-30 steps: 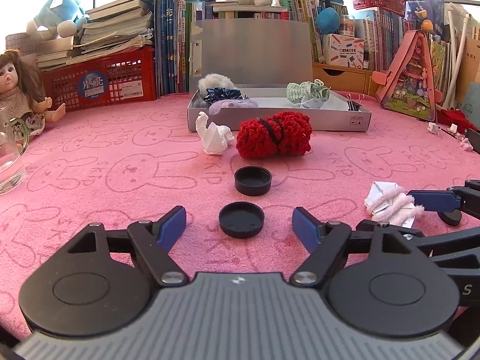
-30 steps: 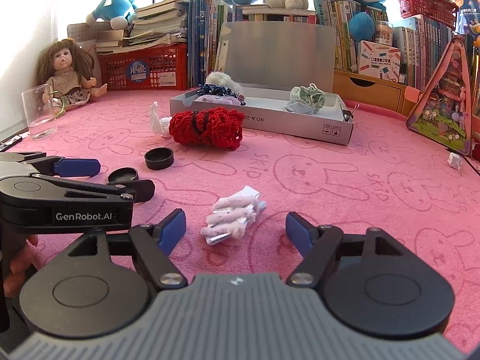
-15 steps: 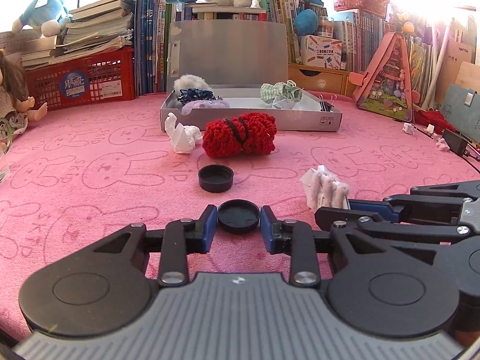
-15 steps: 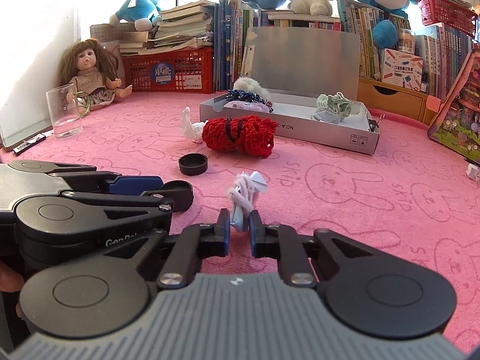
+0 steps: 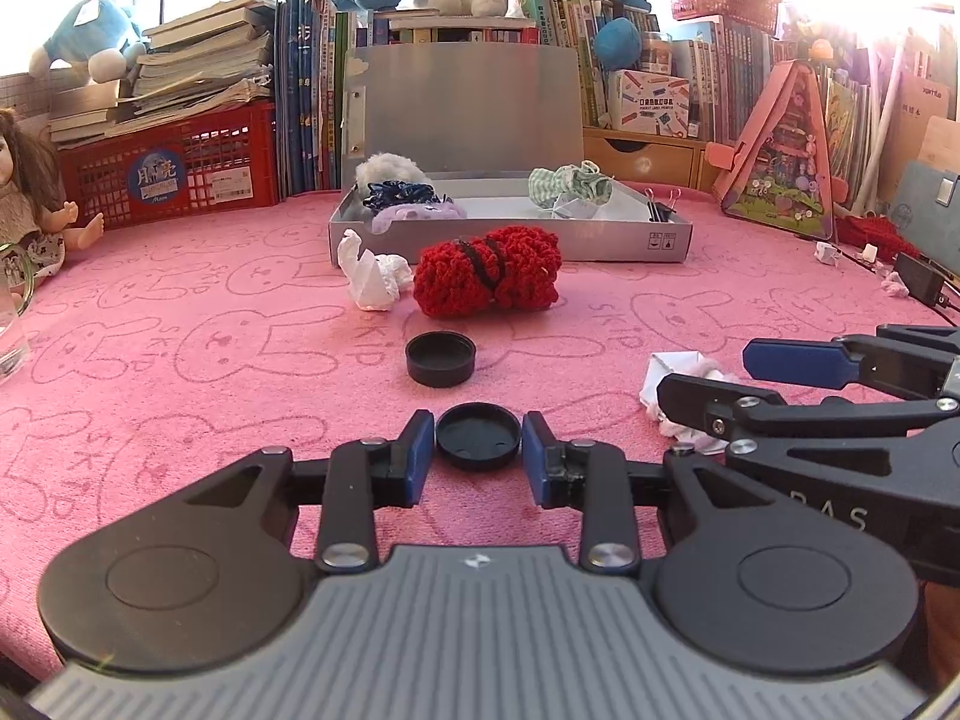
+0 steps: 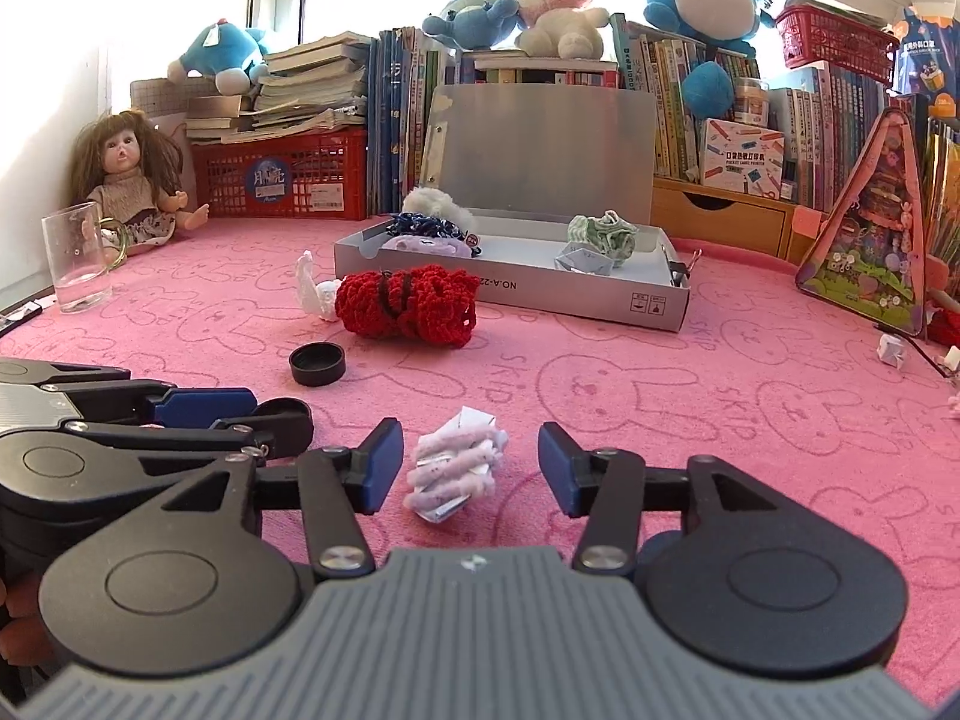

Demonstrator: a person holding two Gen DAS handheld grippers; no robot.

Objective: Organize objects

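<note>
Black lid (image 5: 478,435) lies on the pink surface (image 5: 180,360), pinched between the blue pads of the left tool (image 5: 478,450). Only the right wrist view shows the right tool (image 6: 470,468) spread wide around a pink-and-white crumpled wad (image 6: 456,468), touching neither pad, and a drinking glass (image 6: 75,264) whole beside the doll (image 6: 129,180).

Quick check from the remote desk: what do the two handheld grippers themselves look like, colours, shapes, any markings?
Both match: the left gripper and right gripper have black linkage arms with silver rivets, blue pads on the fingers, round black discs either side, and a ribbed grey body with a small white logo. Partial white lettering marks the right gripper's side. No cables show.
</note>
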